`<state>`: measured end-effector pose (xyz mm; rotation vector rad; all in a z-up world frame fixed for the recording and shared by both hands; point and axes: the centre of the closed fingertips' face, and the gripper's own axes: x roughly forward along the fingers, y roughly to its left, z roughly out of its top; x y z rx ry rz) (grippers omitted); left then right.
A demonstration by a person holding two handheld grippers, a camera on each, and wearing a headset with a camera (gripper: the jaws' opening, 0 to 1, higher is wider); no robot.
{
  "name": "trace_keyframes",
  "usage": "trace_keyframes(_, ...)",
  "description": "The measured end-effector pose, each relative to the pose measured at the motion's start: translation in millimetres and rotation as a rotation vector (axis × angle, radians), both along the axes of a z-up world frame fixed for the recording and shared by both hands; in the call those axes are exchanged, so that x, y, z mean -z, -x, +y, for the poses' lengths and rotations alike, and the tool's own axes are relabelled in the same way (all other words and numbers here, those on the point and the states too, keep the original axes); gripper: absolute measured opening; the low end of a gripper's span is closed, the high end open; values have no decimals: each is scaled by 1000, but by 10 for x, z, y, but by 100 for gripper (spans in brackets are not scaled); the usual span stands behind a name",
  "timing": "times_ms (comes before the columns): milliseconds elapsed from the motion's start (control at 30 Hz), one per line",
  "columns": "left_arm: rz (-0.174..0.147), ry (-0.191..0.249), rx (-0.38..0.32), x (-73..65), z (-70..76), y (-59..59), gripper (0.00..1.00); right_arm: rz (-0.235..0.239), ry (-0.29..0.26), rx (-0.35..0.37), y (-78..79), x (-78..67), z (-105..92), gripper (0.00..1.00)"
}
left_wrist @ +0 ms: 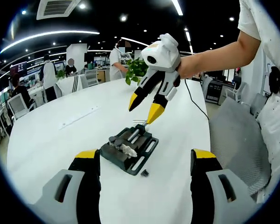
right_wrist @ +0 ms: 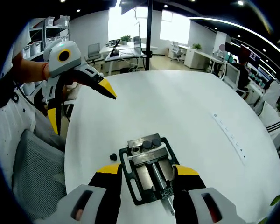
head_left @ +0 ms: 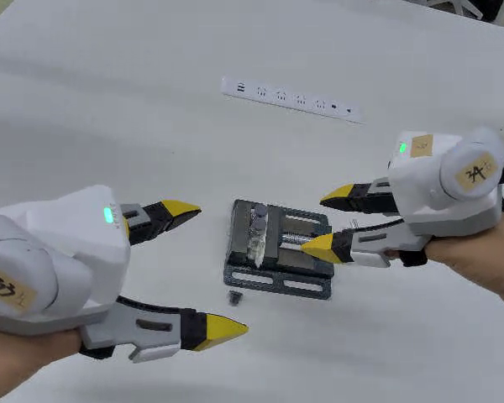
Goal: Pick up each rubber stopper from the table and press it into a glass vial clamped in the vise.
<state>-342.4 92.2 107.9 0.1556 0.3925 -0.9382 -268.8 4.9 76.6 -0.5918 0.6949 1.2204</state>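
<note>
Close to finished, by the look of it; one insertion to go.

Nothing held in the left gripper (head_left: 217,269): fingers spread wide, hovering off the table (head_left: 109,101). Nothing held in the right gripper (head_left: 317,223) either: fingers parted, less wide, tips hanging just over the screw end of the vise (head_left: 273,277).

Vise ahead of both sets of fingertips, between the two grippers. In the right gripper view, framed squarely between that gripper's own fingers.

Glass vials (head_left: 254,243) clamped upright in a row in the vise jaws. Looks like three in the right gripper view.
- Two capped vials (right_wrist: 150,143) with dark tops, judged as already stoppered.
- One open vial (right_wrist: 135,149) at the row's end toward the finger on that view's left. Shows a bare ring mouth, so judged as not yet filled. Small in frame, so not certain.

One loose stopper (head_left: 234,296) lying on the table just beside the vise base, apart from it.
- Head view: falls between the left gripper's two fingertips, nearer the lower one.
- Left gripper view: sits ahead, midway between the spread fingers.
- Right gripper view: sits just past the tip of the finger on that view's left.

No other stoppers spotted on the table.

To do: pinch the loose stopper, carry it over the open mouth, press it in. Left gripper looks better placed for the pick.
</note>
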Motion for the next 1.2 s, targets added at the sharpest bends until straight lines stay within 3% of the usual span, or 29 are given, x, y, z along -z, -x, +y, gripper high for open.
trace_keyframes(167,13,-22,-10,39,-11,-1,77,-6,-40,27,54,9,-121,45)
trace_keyframes(500,69,-71,-67,194,16,-24,72,-25,-110,83,191,-6,-309,53)
trace_keyframes(567,102,-79,-89,251,30,-30,71,-27,-118,92,217,1,-358,54)
trace_keyframes(600,134,-86,-111,294,45,-28,70,-27,-127,96,236,1,-376,55)
trace_keyframes(667,135,-78,-116,303,32,-49,68,-29,-135,98,262,11,-408,57)
trace_keyframes(700,151,-71,-131,317,29,-54,68,-29,-142,98,273,21,-432,58)
trace_keyframes(833,234,-83,-181,440,43,-50,66,-39,-169,100,300,18,-474,63)
trace_keyframes(1200,327,-85,-256,606,-41,-65,61,-48,-220,97,381,50,-590,73)
